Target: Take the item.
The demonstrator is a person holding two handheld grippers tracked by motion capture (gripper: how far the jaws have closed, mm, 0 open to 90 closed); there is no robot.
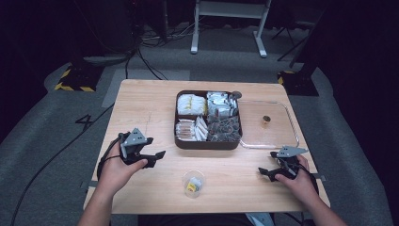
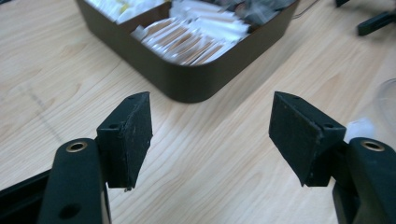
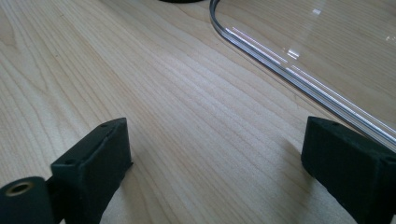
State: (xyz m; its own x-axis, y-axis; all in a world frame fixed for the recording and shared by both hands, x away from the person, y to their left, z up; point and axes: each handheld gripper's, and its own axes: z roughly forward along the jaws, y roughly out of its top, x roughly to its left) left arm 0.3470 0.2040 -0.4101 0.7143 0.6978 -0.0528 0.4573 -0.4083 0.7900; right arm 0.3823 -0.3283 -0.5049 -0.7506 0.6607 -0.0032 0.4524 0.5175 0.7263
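A dark brown tray point(image 1: 184, 142) with four compartments of packets sits mid-table. Beside it on the right lies a clear lid point(image 1: 282, 136) with a small brown knob point(image 1: 266, 120). A small clear cup point(image 1: 194, 182) holding something yellow stands near the front edge. My left gripper point(image 1: 157, 159) rests left of the cup, open and holding nothing. In the left gripper view, my left gripper point(image 2: 210, 135) faces the tray's near corner point(image 2: 187, 84). My right gripper point(image 1: 266, 173) is open on the table right of the cup. In the right gripper view, my right gripper point(image 3: 215, 154) sits just short of the lid's rim point(image 3: 280, 60).
The wooden table point(image 1: 141, 108) has bare room left of the tray. The cup's rim point(image 2: 387, 98) and the other gripper point(image 2: 373, 21) show at the right of the left gripper view. Cables and stand legs point(image 1: 226, 28) lie on the floor beyond the table.
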